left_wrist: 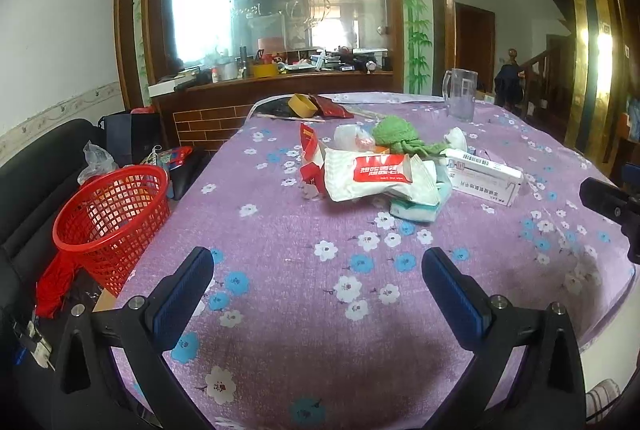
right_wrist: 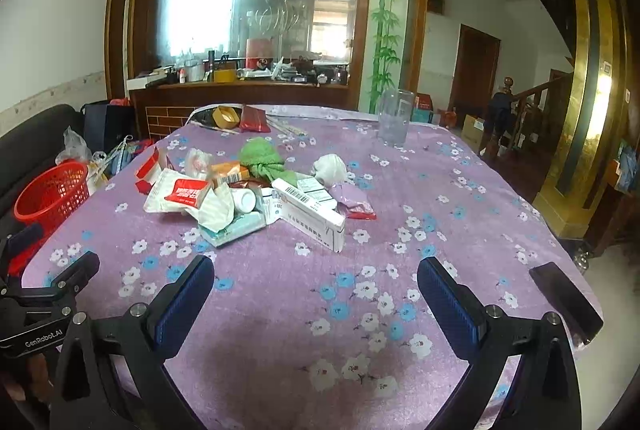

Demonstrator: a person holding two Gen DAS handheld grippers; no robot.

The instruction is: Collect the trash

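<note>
Both tongs, left and right, hang wide and empty above the table. Trash pile sits mid-table; collecting seems unstarted. Next: grab a wrapper, carry to red basket.

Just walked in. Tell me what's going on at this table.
A person holds two grippers above a floral tablecloth, clearing trash. Both the left gripper and right gripper are open and empty. The trash pile of wrappers and boxes sits untouched mid-table. The red basket waits off the table's left edge.
</note>
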